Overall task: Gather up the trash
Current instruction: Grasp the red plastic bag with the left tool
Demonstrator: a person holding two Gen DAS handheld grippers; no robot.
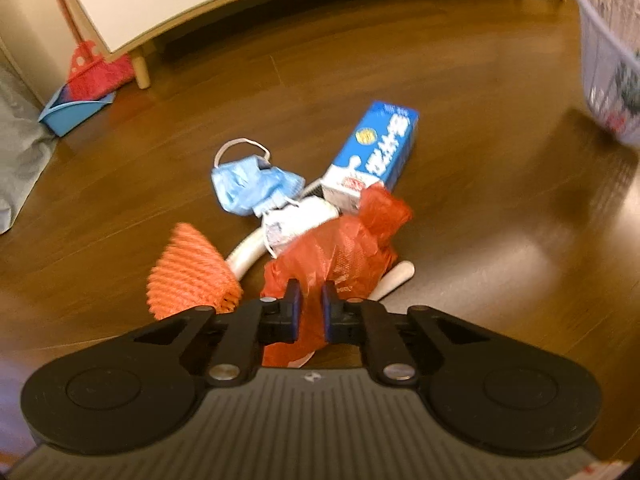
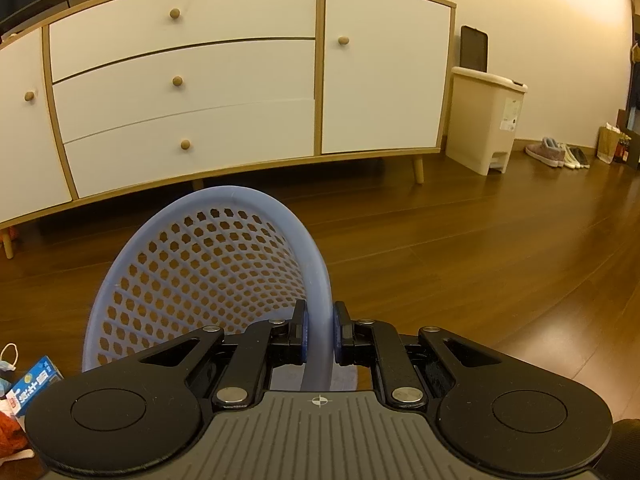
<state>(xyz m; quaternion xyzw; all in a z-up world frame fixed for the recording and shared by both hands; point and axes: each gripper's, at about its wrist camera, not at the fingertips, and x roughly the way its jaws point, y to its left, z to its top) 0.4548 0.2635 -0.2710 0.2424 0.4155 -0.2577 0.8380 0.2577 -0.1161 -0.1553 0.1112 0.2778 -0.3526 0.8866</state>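
My left gripper [image 1: 308, 294] is shut on a crumpled red plastic bag [image 1: 344, 248], just above the floor. Beyond it lies a heap of trash: a blue-and-white carton [image 1: 378, 146], a blue face mask [image 1: 250, 182], a white wrapper [image 1: 292, 220], an orange foam net [image 1: 190, 270] and a white curved strip [image 1: 248, 254]. My right gripper [image 2: 320, 320] is shut on the rim of a pale blue perforated basket [image 2: 208, 264], tipped on its side. The same basket [image 1: 608, 52] shows at the far right in the left wrist view. The carton [image 2: 34, 382] also peeks in at the right wrist view's lower left.
A white sideboard [image 2: 240, 80] on wooden legs runs along the wall. Beside it stand a beige pedal bin [image 2: 486, 118] and several shoes [image 2: 558, 154]. A blue dustpan with a red brush [image 1: 86, 88] leans near a sideboard leg. Dark wood floor [image 2: 480, 248] lies all around.
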